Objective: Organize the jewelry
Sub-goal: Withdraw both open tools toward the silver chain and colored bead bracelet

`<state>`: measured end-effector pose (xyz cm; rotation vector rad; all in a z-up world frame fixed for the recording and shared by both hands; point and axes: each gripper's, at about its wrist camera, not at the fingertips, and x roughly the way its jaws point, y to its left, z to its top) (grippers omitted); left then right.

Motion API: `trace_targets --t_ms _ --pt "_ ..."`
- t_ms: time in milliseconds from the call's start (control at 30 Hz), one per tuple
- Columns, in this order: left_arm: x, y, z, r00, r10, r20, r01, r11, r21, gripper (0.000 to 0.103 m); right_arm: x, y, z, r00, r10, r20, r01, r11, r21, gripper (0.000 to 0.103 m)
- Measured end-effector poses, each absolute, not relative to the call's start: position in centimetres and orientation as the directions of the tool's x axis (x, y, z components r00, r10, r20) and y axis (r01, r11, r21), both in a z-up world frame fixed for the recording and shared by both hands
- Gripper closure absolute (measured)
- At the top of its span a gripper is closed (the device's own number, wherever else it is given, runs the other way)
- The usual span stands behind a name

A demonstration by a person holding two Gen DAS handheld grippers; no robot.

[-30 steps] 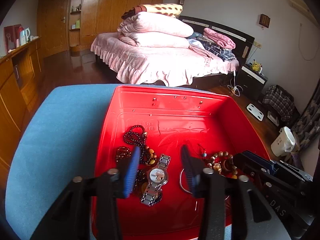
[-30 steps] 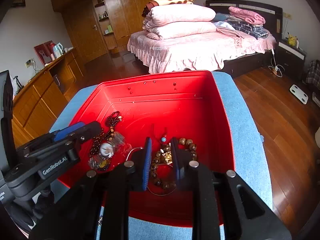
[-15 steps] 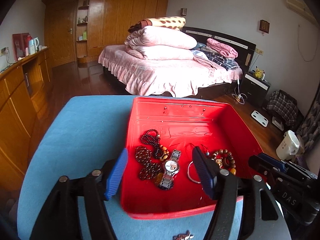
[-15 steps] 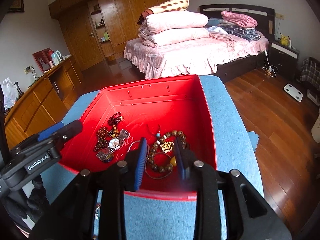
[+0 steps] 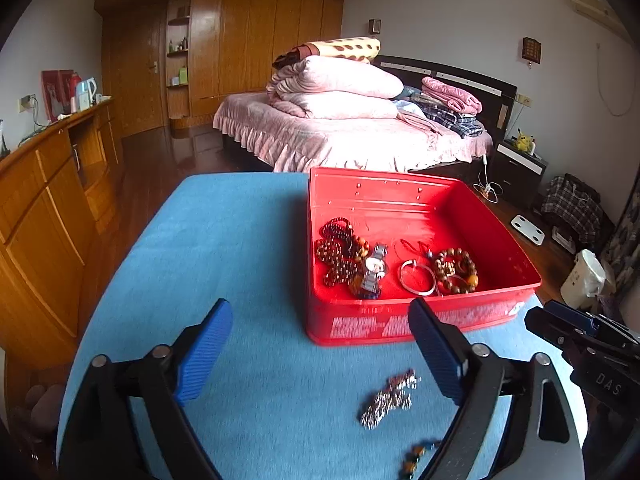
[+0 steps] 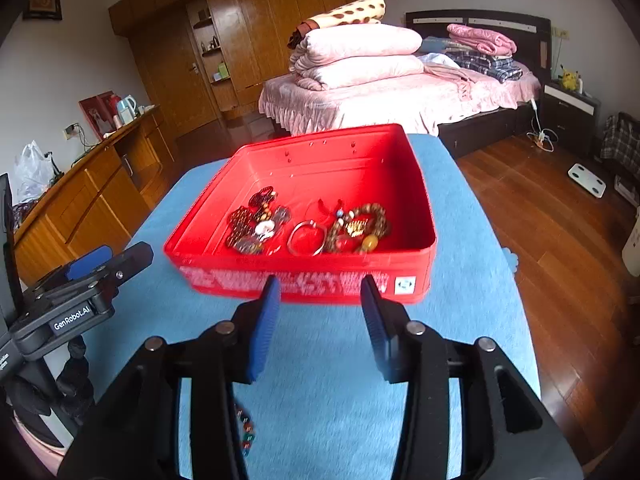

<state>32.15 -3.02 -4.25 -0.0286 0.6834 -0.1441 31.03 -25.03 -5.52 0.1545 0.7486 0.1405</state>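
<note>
A red plastic tray (image 5: 416,326) (image 6: 304,282) stands on the blue table. It holds a silver watch (image 5: 374,270), dark bead strands (image 5: 336,246), a silver bangle (image 5: 418,278) (image 6: 307,238) and a brown bead bracelet (image 5: 456,270) (image 6: 362,226). A silver chain piece (image 5: 390,398) and a small beaded piece (image 5: 416,454) lie on the cloth in front of the tray. My left gripper (image 5: 320,350) is open wide and empty, above the cloth near the chain. My right gripper (image 6: 318,324) is open and empty, just before the tray's front wall.
The blue table (image 5: 224,248) has an edge close on the right of the tray (image 6: 492,264). A wooden sideboard (image 5: 44,200) stands left. A bed (image 5: 352,136) stands behind. A coloured bead item (image 6: 246,434) lies under my right gripper.
Both grippers have pulled back out of the tray toward the table's near side and opened wider. The loose chain on the cloth has come into view.
</note>
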Motion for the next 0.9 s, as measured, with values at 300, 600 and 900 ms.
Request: trace_targets --t_ms 300,600,900 --pt "28.9 -1.6 -5.8 0.744 -0.125 -0.657 0.113 0.992 -0.061 0.009 27.9 -23.2 -7.0 0.691 0.187 -0.699 -0.091 0.981 0.172 0.046" --pt "26.2 -0.8 -7.6 0.723 -0.103 -0.683 0.101 0.994 -0.043 0.009 25.7 -22.0 -8.9 0.645 0.209 -0.735 -0.114 0.977 0.178 0.046" --pt "24.3 -0.6 -8.7 0.704 -0.092 -0.705 0.114 0.993 -0.015 0.009 24.3 -20.6 -10.1 0.606 0.237 -0.759 -0.141 0.971 0.191 0.052"
